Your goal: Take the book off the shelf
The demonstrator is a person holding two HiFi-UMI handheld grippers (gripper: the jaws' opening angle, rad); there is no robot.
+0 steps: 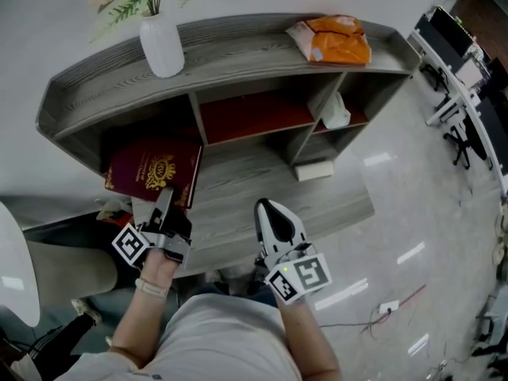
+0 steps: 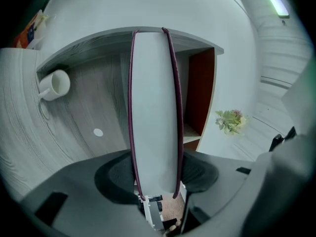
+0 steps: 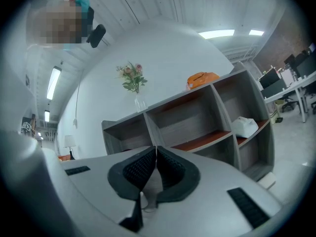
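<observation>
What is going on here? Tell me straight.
A person stands at a grey shelf unit with a gripper in each hand. The left gripper is clamped on a maroon book, which juts out of the unit's left-hand compartment. The right gripper is shut and empty, held in front of the shelves. A vase of flowers and an orange bag sit on top.

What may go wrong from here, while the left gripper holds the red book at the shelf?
1. The left gripper grips the book only at one edge; it might tilt or slip out.
2. The vase stands on the shelf top above it; an upward bump may shake it.
3. The mug is near; a swing could hit it.
</observation>
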